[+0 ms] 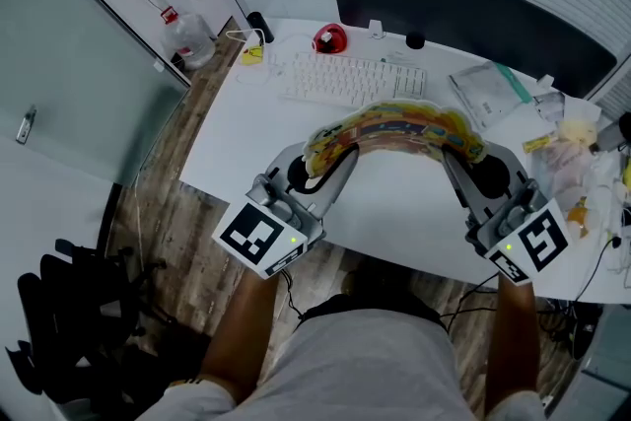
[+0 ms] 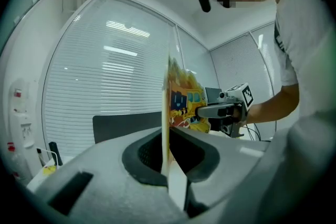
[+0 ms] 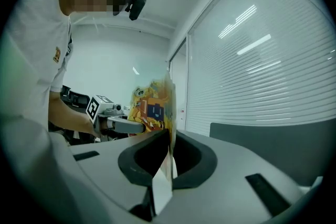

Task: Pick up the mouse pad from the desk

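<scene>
A colourful yellow-and-orange mouse pad (image 1: 394,125) hangs arched above the white desk (image 1: 246,148), stretched between my two grippers. My left gripper (image 1: 328,163) is shut on its left end, and my right gripper (image 1: 455,161) is shut on its right end. In the left gripper view the pad (image 2: 181,99) stands edge-on, pinched between the jaws of my left gripper (image 2: 167,165), with the right gripper (image 2: 223,110) holding the far end. The right gripper view mirrors this: the pad (image 3: 154,105) is clamped in my right gripper (image 3: 169,162), the left gripper (image 3: 113,119) beyond.
A white keyboard (image 1: 355,79) and a red object (image 1: 329,39) lie behind the pad. A dark monitor (image 1: 463,0) stands at the desk's back. A plastic bag (image 1: 490,92) and clutter sit at the right. A water bottle (image 1: 187,39) stands on the floor at the left.
</scene>
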The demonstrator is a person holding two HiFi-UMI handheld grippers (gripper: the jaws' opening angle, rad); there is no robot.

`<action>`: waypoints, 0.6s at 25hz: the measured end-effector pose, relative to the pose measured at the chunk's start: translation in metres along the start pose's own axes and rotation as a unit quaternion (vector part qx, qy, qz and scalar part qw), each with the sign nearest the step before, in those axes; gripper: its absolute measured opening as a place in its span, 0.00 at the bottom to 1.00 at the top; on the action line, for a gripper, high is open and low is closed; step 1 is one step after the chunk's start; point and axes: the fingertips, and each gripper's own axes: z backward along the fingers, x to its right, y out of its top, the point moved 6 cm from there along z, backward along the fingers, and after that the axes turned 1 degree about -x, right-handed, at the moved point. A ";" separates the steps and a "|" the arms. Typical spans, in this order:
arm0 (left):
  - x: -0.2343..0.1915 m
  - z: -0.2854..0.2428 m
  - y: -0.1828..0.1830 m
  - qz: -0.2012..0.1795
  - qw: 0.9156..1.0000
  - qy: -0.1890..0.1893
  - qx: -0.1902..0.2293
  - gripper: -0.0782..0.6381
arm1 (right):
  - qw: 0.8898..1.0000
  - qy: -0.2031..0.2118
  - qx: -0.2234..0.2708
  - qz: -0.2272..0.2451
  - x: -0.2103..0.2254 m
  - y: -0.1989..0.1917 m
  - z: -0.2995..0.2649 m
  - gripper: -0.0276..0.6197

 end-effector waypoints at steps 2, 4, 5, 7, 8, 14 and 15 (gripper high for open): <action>0.002 -0.001 0.009 -0.013 1.000 0.005 0.012 0.14 | 1.000 -0.007 0.011 0.007 0.001 0.008 0.004 0.08; 0.004 -0.002 0.017 -0.022 0.999 0.008 0.024 0.14 | 1.000 -0.013 0.020 0.014 0.001 0.016 0.007 0.08; 0.004 -0.002 0.021 -0.025 0.999 0.010 0.030 0.14 | 0.999 -0.015 0.024 0.018 0.001 0.020 0.008 0.08; 0.005 -0.003 0.028 -0.031 0.999 0.011 0.038 0.14 | 0.999 -0.020 0.031 0.025 0.002 0.027 0.010 0.08; 0.005 -0.003 0.031 -0.033 0.999 0.012 0.041 0.14 | 0.999 -0.022 0.034 0.028 0.002 0.030 0.011 0.08; 0.008 -0.002 0.038 -0.030 0.999 0.014 0.035 0.14 | 0.998 -0.030 0.040 0.042 0.002 0.039 0.013 0.08; 0.009 -0.002 0.038 -0.029 0.999 0.015 0.034 0.14 | 0.998 -0.030 0.041 0.044 0.002 0.040 0.013 0.08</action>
